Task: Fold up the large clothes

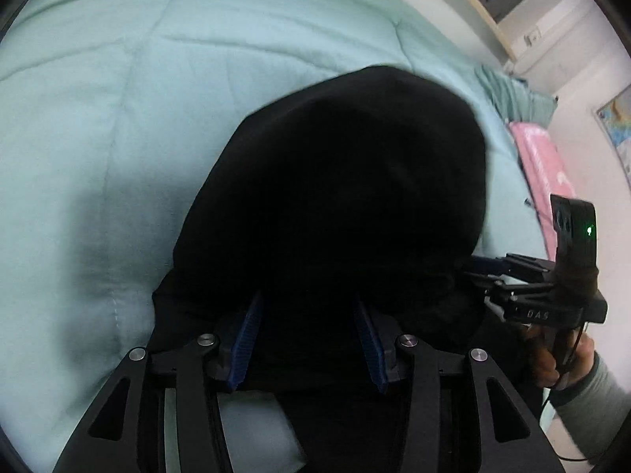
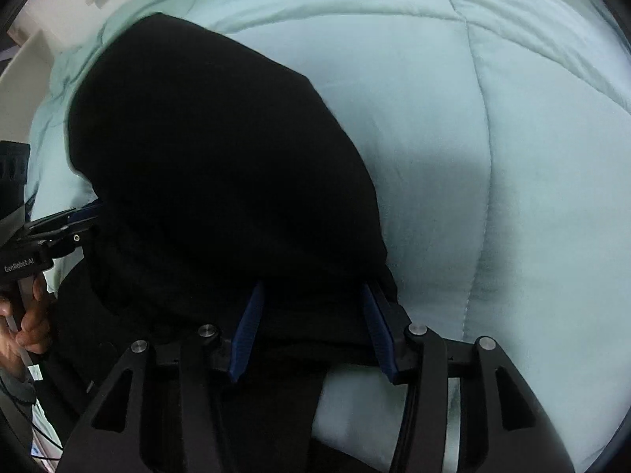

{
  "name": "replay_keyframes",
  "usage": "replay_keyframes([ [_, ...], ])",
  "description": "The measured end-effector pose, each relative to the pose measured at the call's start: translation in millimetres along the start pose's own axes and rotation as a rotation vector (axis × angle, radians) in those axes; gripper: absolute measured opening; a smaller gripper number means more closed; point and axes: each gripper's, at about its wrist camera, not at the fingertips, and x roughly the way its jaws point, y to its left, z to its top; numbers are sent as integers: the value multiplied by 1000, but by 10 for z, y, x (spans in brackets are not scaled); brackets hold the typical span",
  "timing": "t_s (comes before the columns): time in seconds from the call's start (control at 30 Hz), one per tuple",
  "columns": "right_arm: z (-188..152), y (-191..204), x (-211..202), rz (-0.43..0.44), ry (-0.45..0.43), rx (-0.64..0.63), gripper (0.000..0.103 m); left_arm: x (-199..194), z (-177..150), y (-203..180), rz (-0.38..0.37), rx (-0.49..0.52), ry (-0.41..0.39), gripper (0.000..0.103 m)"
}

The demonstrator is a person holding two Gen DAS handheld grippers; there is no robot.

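left wrist view: looks steeply down along its fingers (image 1: 244, 339), close over the black garment (image 1: 335, 197) on the bed (image 1: 98, 118) | right wrist view: same steep, close look from the other side | shared: garment (image 2: 221, 181), bed (image 2: 512, 157); each view catches the other gripper at its edge

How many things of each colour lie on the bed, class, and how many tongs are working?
Black garment: 1
Mint-green quilt: 1
Pink item at the bed's edge: 1
Tongs: 2, left tongs and right tongs
Total: 5
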Motion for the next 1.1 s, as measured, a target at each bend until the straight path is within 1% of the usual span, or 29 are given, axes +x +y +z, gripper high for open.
replay_keyframes([
  [0.03,36,27,-94,-6,-8,-11,54,-64,16,-44,8,13,-17,49],
  [0.07,74,60,-224,1,-36,-21,54,-107,11,-83,18,30,-28,49],
  [0.13,177,153,-545,50,-133,-51,54,-168,-33,-187,39,67,-54,49],
  [0.17,289,251,-755,76,-210,-75,54,-187,-60,-227,49,79,-65,49],
  [0.2,410,353,-878,84,-260,-95,54,-193,-92,-248,61,81,-73,49],
  [0.27,674,569,-920,108,-301,-138,55,-144,-147,-277,72,67,-78,49],
  [0.33,912,760,-752,101,-296,-181,54,-163,-168,-198,60,47,-87,49],
  [0.37,1026,829,-580,86,-265,-193,54,-184,-169,-153,52,39,-90,49],
  [0.4,1141,865,-268,46,-186,-189,54,-193,-186,-112,47,35,-89,49],
  [0.47,1194,805,258,-38,-54,-159,54,-189,-195,-41,34,20,-87,49],
  [0.5,1174,712,380,-16,-40,-124,54,-134,-221,-70,28,12,-87,49],
  [0.53,1150,658,363,10,-71,-100,53,-130,-229,-63,24,10,-87,49],
  [0.57,1138,616,302,28,-84,-82,53,-204,-307,-5,25,16,-89,49],
  [0.63,1098,560,108,73,-109,-57,53,-273,-307,-42,37,23,-87,49],
  [0.67,1043,533,-66,109,-128,-59,53,-326,-300,-52,36,24,-87,49],
  [0.7,977,518,-231,120,-140,-73,53,-404,-290,-88,21,24,-91,49],
  [0.73,906,507,-384,105,-153,-93,53,-488,-285,-116,-5,26,-101,49],
  [0.8,718,452,-668,68,-175,-128,54,-703,-298,-160,-91,32,-137,50],
  [0.83,590,399,-805,65,-183,-134,54,-807,-313,-167,-130,33,-155,51],
  [0.87,464,333,-897,62,-183,-127,54,-838,-320,-148,-137,29,-158,55],
  [0.9,331,249,-922,52,-168,-114,54,-813,-321,-131,-126,22,-153,56],
  [0.93,194,28,-927,45,-142,-104,53,-745,-333,-78,-95,11,-131,56],
  [0.97,91,-72,-791,29,-87,-87,53,-612,-356,12,-47,-9,-89,56],
  [1.0,-68,-85,-682,10,-46,-71,53,-414,-392,128,-27,-39,-25,53],
  [1.03,-159,-181,-509,23,-4,-32,53,-283,-421,201,-34,-63,13,53],
  [1.07,-192,-249,-449,55,-2,0,53,-243,-459,251,-43,-84,14,53],
  [1.1,-186,-327,-439,88,-12,41,53,-272,-462,251,-47,-84,7,53],
])
